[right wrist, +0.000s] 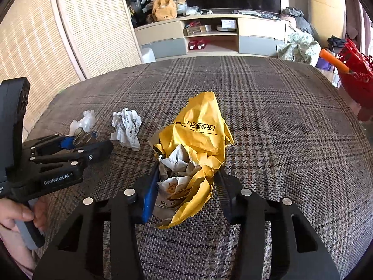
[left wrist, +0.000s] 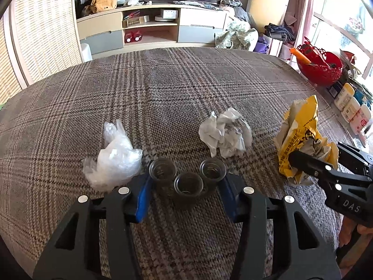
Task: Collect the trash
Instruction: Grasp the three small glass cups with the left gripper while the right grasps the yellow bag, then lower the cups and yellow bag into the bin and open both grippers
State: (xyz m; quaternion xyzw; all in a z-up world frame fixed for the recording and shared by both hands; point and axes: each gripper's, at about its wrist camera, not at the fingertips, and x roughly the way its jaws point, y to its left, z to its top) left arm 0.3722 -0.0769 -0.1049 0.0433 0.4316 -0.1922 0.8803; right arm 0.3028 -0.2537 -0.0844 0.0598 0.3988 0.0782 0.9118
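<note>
I have my left gripper (left wrist: pixel 186 182) low over the plaid tablecloth (left wrist: pixel 186 88), its blue pads (left wrist: pixel 142 194) pressed against the outer 2 of 3 small clear cups (left wrist: pixel 187 182) that sit bunched together, touching one another, so the cluster is clamped from both sides. Just left of the cups lies a crumpled clear plastic bag (left wrist: pixel 114 161), touching the left finger. Just beyond them, a little to the right, sits a ball of crumpled white paper (left wrist: pixel 226 135), apart from the cups.

My right gripper (right wrist: pixel 186 184) is clamped on a crumpled yellow paper bag (right wrist: pixel 198 144) with black print; both pads squeeze its near, torn end, where white paper shows inside. The bag rests on the cloth, right of the white paper.

A red basket (left wrist: pixel 320 66) with an orange stick in it stands at the far right edge of the table. A hand (right wrist: pixel 16 217) grips the left tool's handle.
</note>
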